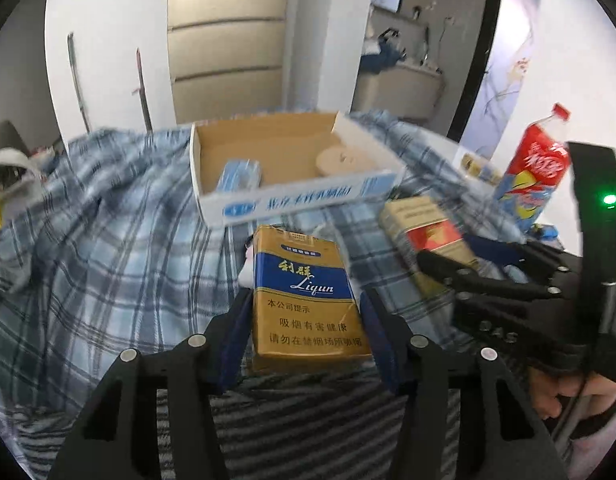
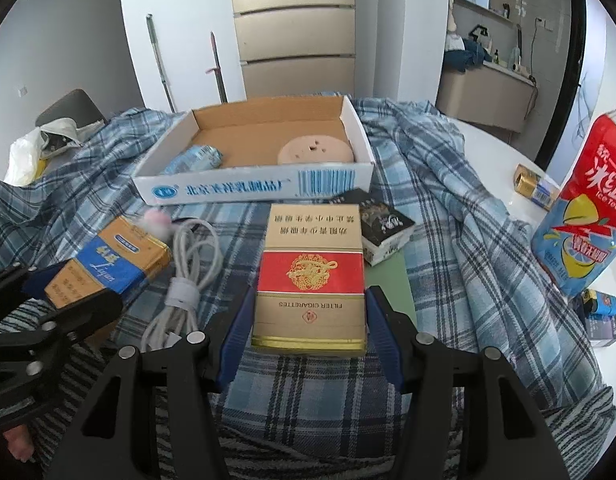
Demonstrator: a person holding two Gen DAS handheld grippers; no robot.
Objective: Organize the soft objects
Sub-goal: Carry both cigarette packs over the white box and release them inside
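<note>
A: Item 1, your left claw (image 1: 306,312)?
B: Closed on the blue-and-gold pack (image 1: 304,292); both blue pads press its long sides. It shows lifted and tilted in the right wrist view, beside the white cable (image 2: 184,280). Your jaws have just been closing on it.

A: Item 2, your right claw (image 2: 308,312)?
B: Narrow, clamped on the red-and-gold pack (image 2: 310,276), a pad flat against each side. The pack stands over the plaid cloth (image 2: 448,280), its far end toward the cardboard tray (image 2: 252,190).

A: Item 3, the tray?
B: 1 shallow white tray with a brown inside, resting on the cloth toward the far edge of the desk (image 2: 488,148). Inside: 1 blue crumpled packet (image 2: 196,160) at the near-left corner, 1 round tan pad (image 2: 316,150) at the near-right corner.

A: Item 4, loose things on the cloth?
B: 1 coiled white cable bound with a strap, 1 small pink fluffy ball (image 2: 156,220) just beyond it, 1 dark pack (image 2: 384,224) just right of your red-and-gold pack and near the tray's front wall.

A: Item 5, off the cloth?
B: 1 large iced-tea bottle (image 2: 584,208) on the bare desk at the right edge, 1 small gold box (image 2: 534,184) behind it, 1 blue lighter (image 2: 602,304) on a dark box in front. A striped fabric (image 2: 316,432) lies at the near edge under both claws.
</note>
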